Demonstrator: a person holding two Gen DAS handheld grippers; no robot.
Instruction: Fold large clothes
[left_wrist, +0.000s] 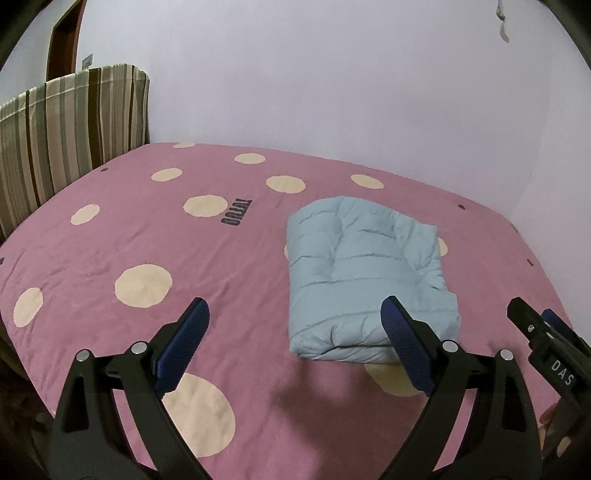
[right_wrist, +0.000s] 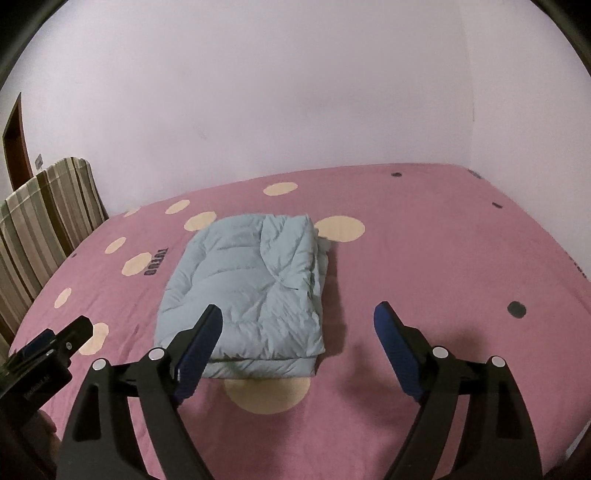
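Observation:
A pale blue quilted jacket (left_wrist: 364, 275) lies folded into a thick rectangular bundle on the pink bed cover (left_wrist: 236, 266). My left gripper (left_wrist: 295, 314) hovers above the bed, open, with only bedding between its blue pads; its right finger (left_wrist: 406, 347) overlaps the bundle's near corner in the picture. In the right wrist view the same bundle (right_wrist: 247, 291) sits ahead and left, and my right gripper (right_wrist: 297, 317) is open above the bed with nothing held. Each gripper shows at the edge of the other's view.
The pink cover (right_wrist: 443, 258) carries cream dots and a dark printed word (left_wrist: 236, 214). A striped cushion or headboard (left_wrist: 66, 136) stands at the left. A plain pale wall (right_wrist: 277, 92) runs behind the bed, with a brown door frame (left_wrist: 62, 40) at far left.

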